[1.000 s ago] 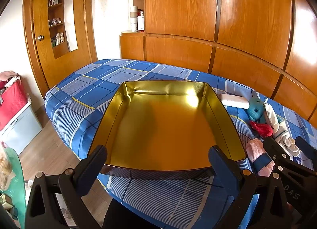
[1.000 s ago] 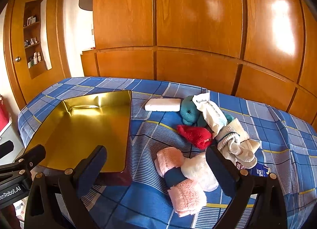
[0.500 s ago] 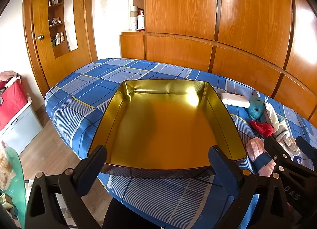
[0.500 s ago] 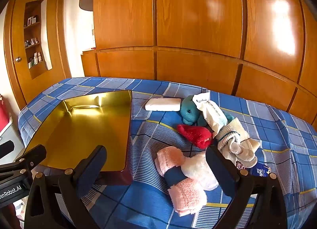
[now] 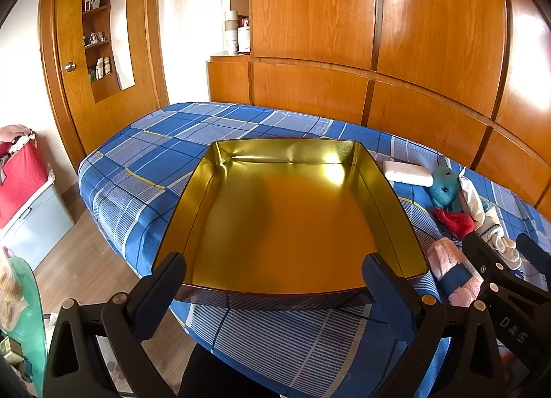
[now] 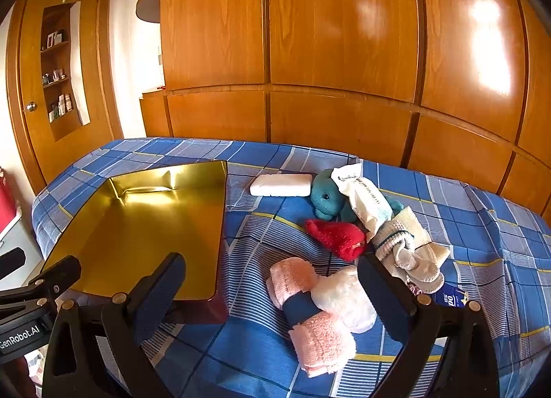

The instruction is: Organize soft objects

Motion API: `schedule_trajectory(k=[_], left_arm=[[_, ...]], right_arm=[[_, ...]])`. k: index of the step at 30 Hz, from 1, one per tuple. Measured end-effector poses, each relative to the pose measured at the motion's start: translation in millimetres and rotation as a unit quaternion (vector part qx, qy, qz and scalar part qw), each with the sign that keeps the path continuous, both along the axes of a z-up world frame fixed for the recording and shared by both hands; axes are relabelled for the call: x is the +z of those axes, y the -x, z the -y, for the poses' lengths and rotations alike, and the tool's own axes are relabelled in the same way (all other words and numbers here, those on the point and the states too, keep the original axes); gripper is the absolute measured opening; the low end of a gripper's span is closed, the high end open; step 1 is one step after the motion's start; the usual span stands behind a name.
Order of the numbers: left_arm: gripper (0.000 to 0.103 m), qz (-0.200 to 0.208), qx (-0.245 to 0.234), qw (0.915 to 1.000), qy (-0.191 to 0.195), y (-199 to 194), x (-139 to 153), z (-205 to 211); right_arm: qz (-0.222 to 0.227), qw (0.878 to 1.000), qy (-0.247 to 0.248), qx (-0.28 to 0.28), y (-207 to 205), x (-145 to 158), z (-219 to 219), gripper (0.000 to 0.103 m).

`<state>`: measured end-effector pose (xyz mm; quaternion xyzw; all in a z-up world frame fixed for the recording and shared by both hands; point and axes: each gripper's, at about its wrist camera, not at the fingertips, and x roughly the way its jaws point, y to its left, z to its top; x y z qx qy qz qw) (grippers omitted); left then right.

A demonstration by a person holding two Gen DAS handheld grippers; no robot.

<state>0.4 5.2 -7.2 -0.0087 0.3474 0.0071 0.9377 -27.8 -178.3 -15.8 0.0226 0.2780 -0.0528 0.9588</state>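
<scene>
The pink roll (image 6: 311,315) lies on the bed (image 6: 482,226) directly between the wide, empty fingers of the right tool (image 6: 272,289) — long axis running near-far. The tray (image 6: 144,226) sits left, under the left tool (image 5: 275,281), also wide and empty.

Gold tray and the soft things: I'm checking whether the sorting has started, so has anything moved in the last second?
Hardly anything. The left gripper has eased slightly forward over the gold tray, which has nothing in it; the right gripper stays open above the pink rolled cloth. Nothing was taken hold of or let go. The teal plush, red cloth and white socks lie unmoved.
</scene>
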Motion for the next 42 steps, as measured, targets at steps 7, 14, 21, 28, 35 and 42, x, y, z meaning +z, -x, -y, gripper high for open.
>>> schedule_trajectory(k=[7,14,21,28,35,42], left_arm=[[0.103,0.007,-0.019,0.9998,-0.005,1.9,2.4,9.9],[0.103,0.017,-0.094,0.9954,0.01,2.2,11.0,27.0],[0.103,-0.036,-0.243,0.9678,0.056,-5.5,20.8,77.1],[0.096,-0.117,-0.335,0.9313,0.083,-15.6,12.5,138.2],[0.083,-0.154,-0.367,0.9165,0.037,-22.3,-10.1,197.7],[0.077,-0.139,-0.372,0.9173,-0.036,-47.4,-31.0,243.1]], right_arm=[[0.005,1.0,-0.003,-0.006,-0.4,4.0,8.4,0.102],[0.007,1.0,-0.012,-0.018,-2.3,14.3,45.0,0.102],[0.002,0.999,-0.015,-0.045,-10.0,29.7,123.1,0.102],[-0.012,0.995,-0.033,-0.093,-15.9,18.8,202.1,0.102],[-0.015,0.991,-0.083,-0.109,-16.7,4.2,229.7,0.102],[-0.015,0.987,-0.111,-0.116,-13.7,4.0,237.3,0.102]])
